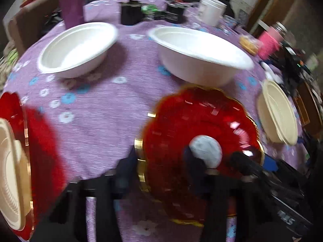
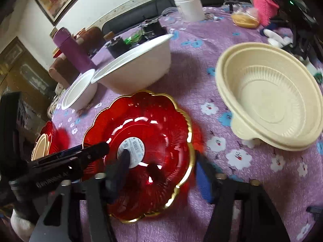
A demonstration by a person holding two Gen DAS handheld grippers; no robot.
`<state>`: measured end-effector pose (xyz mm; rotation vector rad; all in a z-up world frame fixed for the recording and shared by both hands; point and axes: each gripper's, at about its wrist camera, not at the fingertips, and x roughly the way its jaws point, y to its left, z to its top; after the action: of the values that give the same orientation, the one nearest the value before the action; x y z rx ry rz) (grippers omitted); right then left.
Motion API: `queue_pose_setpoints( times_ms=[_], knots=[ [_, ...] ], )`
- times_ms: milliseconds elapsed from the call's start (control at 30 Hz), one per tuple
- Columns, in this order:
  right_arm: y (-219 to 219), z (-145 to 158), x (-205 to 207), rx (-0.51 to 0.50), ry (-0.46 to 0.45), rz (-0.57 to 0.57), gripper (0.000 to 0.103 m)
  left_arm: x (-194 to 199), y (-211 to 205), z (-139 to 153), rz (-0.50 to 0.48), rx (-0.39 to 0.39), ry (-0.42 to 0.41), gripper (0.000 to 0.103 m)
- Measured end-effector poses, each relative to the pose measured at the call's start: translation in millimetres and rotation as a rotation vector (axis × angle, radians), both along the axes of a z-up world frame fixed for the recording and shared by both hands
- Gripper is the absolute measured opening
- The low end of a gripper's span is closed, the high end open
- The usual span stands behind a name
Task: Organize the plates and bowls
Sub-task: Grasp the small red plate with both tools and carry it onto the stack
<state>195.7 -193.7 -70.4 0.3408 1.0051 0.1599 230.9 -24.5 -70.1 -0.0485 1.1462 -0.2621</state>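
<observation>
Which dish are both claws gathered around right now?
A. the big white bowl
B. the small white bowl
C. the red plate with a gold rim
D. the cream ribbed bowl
C. In both wrist views the claw fingers straddle the edge of the red plate, one finger over its white centre sticker; the white bowls and the cream bowl sit apart, untouched.

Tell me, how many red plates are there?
2: one red plate between both grippers' fingers, another at the table's left edge under a beige bowl. Others may be hidden.
</observation>
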Motion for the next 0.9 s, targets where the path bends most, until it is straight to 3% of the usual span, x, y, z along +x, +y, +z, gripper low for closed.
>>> queue_pose_setpoints(
  times_ms=[100, 133, 167, 500, 700, 900],
  knots=[
    [1, 0, 0, -0.040, -0.001, -0.021, 0.039, -8, -2, 1, 0.022, 0.064, -0.033, 0.038],
    [1, 1, -2, -0.048, -0.004, -0.020, 0.029, -12, 1, 3, 0.032, 0.067, -0.032, 0.038],
    [0, 4, -6, -0.047, -0.011, -0.017, 0.024, -17, 3, 5, 0.037, 0.055, -0.029, 0.038],
    [51, 58, -41, -0.109, -0.163, 0.079, 0.022, -72, 62, 55, 0.159, -0.009, -0.181, 0.038],
    [124, 81, -36, -0.104, -0.224, 0.194, 0.022, -93, 129, 77, 0.300, 0.004, -0.251, 0.038],
    [207, 87, -26, -0.106, -0.258, 0.332, 0.023, -95, 202, 72, 0.463, 0.008, -0.247, 0.038]
  ],
)
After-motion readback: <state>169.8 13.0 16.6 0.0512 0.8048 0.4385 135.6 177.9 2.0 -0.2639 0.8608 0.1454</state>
